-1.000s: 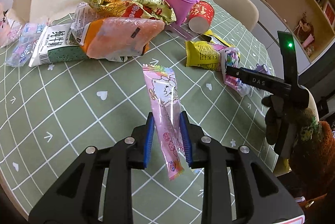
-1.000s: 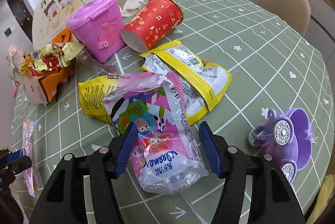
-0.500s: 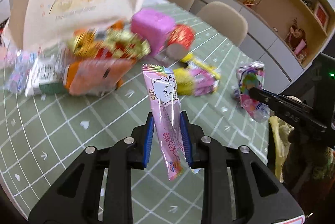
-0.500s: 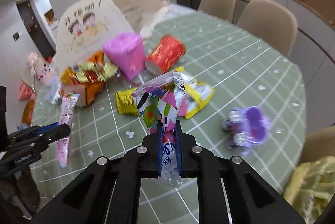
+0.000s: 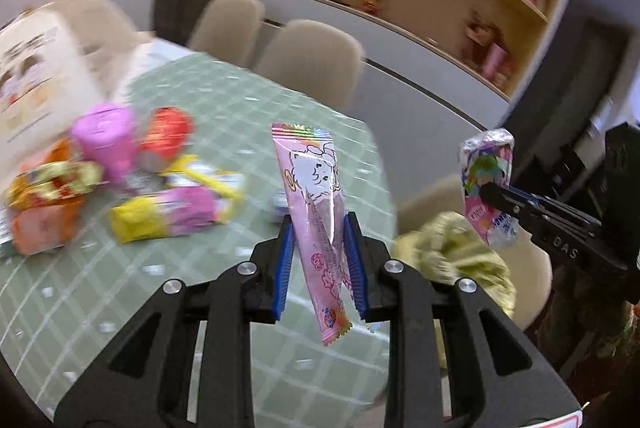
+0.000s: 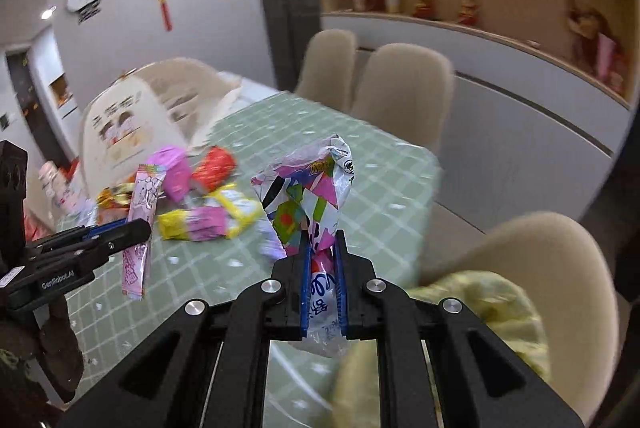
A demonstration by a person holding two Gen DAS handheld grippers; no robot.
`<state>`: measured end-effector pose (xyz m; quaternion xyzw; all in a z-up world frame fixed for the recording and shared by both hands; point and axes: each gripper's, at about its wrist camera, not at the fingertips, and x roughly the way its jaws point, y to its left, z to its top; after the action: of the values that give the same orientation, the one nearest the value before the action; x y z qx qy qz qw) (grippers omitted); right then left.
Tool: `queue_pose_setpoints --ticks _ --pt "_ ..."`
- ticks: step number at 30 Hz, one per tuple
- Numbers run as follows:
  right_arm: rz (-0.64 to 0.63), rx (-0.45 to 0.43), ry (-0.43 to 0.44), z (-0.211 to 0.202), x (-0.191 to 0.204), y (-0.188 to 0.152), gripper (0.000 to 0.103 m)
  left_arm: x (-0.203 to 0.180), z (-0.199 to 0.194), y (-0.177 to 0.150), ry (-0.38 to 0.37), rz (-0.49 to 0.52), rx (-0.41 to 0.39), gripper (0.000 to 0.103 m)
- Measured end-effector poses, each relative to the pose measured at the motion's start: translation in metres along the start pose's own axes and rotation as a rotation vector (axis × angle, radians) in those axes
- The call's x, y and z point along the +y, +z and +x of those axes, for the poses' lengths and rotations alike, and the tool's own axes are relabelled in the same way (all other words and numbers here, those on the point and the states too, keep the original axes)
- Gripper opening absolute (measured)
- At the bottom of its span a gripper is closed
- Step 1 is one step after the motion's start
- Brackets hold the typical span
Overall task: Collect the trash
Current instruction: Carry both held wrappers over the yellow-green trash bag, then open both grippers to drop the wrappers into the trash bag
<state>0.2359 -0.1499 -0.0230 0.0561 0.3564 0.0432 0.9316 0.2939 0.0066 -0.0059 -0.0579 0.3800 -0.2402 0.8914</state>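
Left wrist view: left gripper (image 5: 319, 260) clamped on long pink plastic wrapper (image 5: 314, 212), upright above green checked table (image 5: 248, 116); right gripper (image 5: 490, 190) pinching crumpled multicoloured snack bag (image 5: 486, 164), alongside, rightward.

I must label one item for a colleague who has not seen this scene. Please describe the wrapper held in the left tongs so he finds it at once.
Start from the round table with the green checked cloth. In front of it the left tongs hold up a long pink wrapper. It is narrow and pale pink with a cartoon drawing, unlike the crumpled multicoloured wrapper in the right tongs.
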Motion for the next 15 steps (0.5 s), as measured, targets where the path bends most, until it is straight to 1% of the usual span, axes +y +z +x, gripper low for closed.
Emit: queue_pose_setpoints --ticks 2,5,8,11,13,14,15 --pt "0.033 -0.011 -0.034 -0.013 -0.031 -0.008 0.012 -0.032 0.014 0.000 -0.047 0.039 0.022 0.024" --pt "0.065 -0.031 -0.082 -0.032 -0.071 -0.019 0.012 -0.088 0.043 -0.005 -0.139 0.103 0.067 0.024" --pt "0.097 -0.037 -0.116 -0.047 -0.108 -0.031 0.012 -0.127 0.068 -0.010 -0.204 0.133 0.107 0.024" --pt "0.120 -0.031 -0.133 -0.054 -0.136 -0.042 0.012 -0.168 0.098 -0.019 -0.242 0.172 0.151 0.024" --pt "0.128 -0.025 -0.136 -0.055 -0.149 -0.048 0.012 -0.182 0.115 -0.025 -0.260 0.193 0.183 0.031" --pt "0.130 -0.020 -0.132 -0.054 -0.155 -0.052 0.012 -0.190 0.127 -0.028 -0.287 0.188 0.217 0.043" --pt "0.131 -0.015 -0.125 -0.052 -0.161 -0.055 0.012 -0.188 0.133 -0.029 -0.307 0.177 0.238 0.053"
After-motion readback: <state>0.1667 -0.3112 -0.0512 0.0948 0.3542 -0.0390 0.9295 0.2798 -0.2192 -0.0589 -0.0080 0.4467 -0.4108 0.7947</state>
